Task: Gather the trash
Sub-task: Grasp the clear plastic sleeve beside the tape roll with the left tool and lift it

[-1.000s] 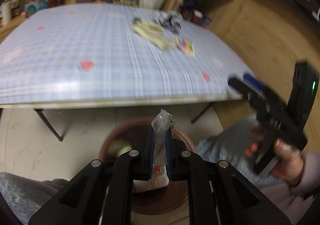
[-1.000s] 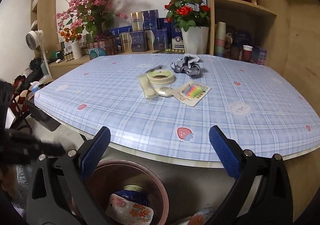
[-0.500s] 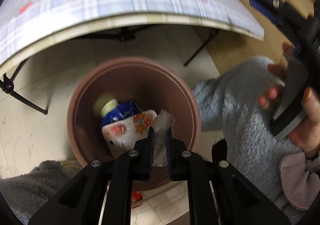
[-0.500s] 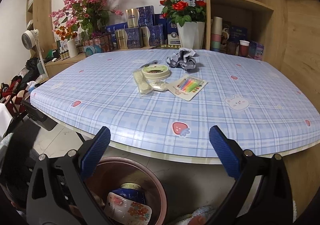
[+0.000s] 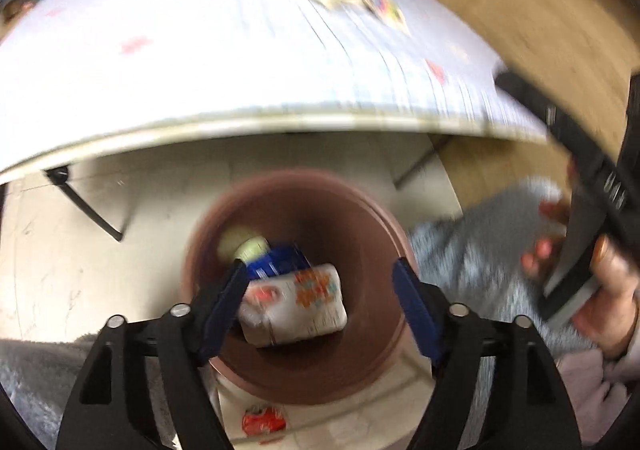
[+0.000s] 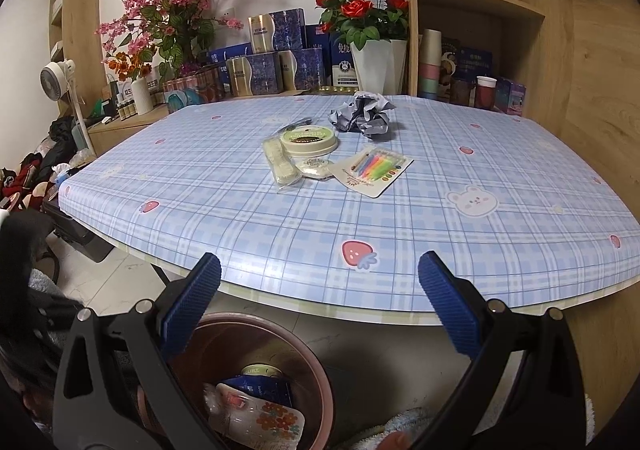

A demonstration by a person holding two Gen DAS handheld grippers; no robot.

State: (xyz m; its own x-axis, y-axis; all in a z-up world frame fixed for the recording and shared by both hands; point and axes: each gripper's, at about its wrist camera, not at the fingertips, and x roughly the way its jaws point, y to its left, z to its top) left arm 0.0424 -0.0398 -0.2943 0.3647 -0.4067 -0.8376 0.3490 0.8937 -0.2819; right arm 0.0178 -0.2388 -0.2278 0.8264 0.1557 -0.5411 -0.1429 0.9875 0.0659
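We are at the drop: our left gripper (image 5: 318, 292) hangs over the brown bin (image 5: 390, 234) on the floor in front of the desk (image 5: 200, 62), and its fingers have just been opening, now standing wide apart with nothing between them. The left view is blurred, so we cannot make out the small clear wrapper itself; we judge it has gone into the bin, where a white flowered packet (image 5: 300, 304) and a blue packet (image 5: 280, 260) lie below and between the fingers.

Our right gripper (image 6: 318, 302) waits near the front edge of the desk, fingers spread wide and empty.

The rest of the trash lies on the desk, well apart from both grippers: a crumpled grey paper ball (image 6: 362, 114), a round cream lid (image 6: 309, 139), a long pale wrapper (image 6: 280, 164), a small sachet (image 6: 314, 168) and a card of coloured candles (image 6: 370, 170), all clustered near the middle.

Next, we think, one gripper must reach across to that cluster and close on one piece, the paper ball being the easiest.
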